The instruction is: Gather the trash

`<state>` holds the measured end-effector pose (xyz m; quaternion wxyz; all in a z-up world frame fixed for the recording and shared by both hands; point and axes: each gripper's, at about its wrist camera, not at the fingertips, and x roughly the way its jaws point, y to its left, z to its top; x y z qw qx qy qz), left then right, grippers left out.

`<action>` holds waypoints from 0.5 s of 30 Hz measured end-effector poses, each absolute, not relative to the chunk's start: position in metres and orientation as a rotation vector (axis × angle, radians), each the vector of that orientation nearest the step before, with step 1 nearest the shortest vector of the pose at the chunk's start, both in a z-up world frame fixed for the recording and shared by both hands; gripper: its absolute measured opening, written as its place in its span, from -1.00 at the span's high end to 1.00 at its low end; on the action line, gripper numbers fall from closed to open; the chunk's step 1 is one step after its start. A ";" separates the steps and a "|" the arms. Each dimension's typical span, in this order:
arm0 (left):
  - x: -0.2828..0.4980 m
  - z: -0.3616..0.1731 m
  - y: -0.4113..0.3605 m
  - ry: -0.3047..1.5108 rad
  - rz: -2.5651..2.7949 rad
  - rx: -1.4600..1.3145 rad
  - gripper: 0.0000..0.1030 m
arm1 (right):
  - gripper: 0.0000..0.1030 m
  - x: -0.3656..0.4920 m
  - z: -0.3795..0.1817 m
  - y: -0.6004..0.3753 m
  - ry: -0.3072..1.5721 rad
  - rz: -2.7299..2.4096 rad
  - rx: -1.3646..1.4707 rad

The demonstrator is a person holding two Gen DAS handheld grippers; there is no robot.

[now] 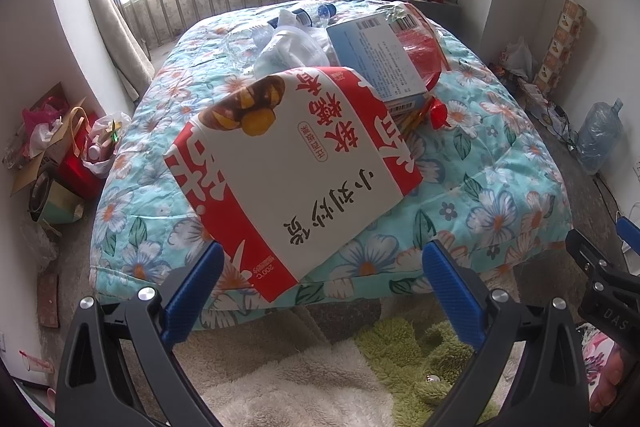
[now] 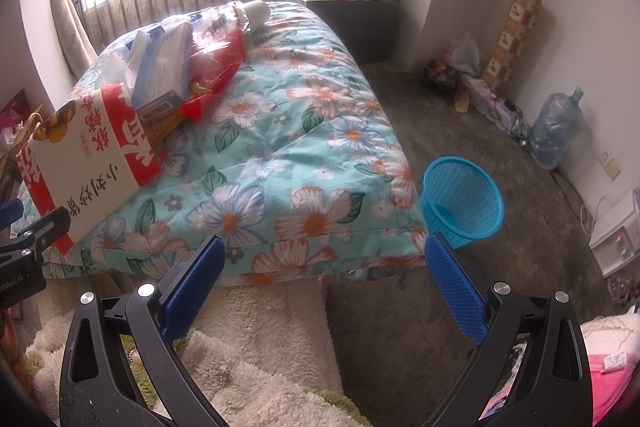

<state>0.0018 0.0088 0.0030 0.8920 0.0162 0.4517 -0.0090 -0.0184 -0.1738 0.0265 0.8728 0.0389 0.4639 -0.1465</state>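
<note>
black grippers (image 1: 324, 259), blue textured pads (image 2: 454, 275)

In front of me a floral quilt (image 1: 500, 187) covers a low mattress. On it lies a heap of trash: a red-and-white paper bag (image 1: 296, 171) hanging over the near edge, a pale blue box (image 1: 376, 63) behind it, red wrappers (image 1: 424, 51) and clear plastic bottles (image 1: 288, 23). A blue mesh basket (image 2: 462, 203) stands on the grey floor (image 2: 460, 115) beside the quilt's corner.
</note>
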 end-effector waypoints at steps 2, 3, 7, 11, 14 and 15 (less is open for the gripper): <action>0.002 0.003 0.009 0.940 -0.018 0.032 -0.89 | -0.85 -0.017 0.026 -0.172 0.972 -0.303 0.080; 0.001 -0.002 0.015 0.941 -0.019 0.029 -0.89 | -0.85 -0.016 0.026 -0.172 0.973 -0.302 0.080; 0.001 -0.006 0.018 0.949 -0.019 0.023 -0.89 | -0.85 -0.011 0.025 -0.167 0.981 -0.293 0.074; 0.003 -0.004 0.025 0.936 -0.015 0.007 -0.89 | -0.85 -0.003 0.028 -0.167 0.981 -0.278 0.084; 0.002 0.005 0.036 0.882 -0.017 -0.015 -0.89 | -0.85 0.004 0.035 -0.165 0.948 -0.254 0.098; 0.000 0.010 0.042 0.856 -0.010 -0.024 -0.89 | -0.85 0.006 0.037 -0.164 0.936 -0.245 0.103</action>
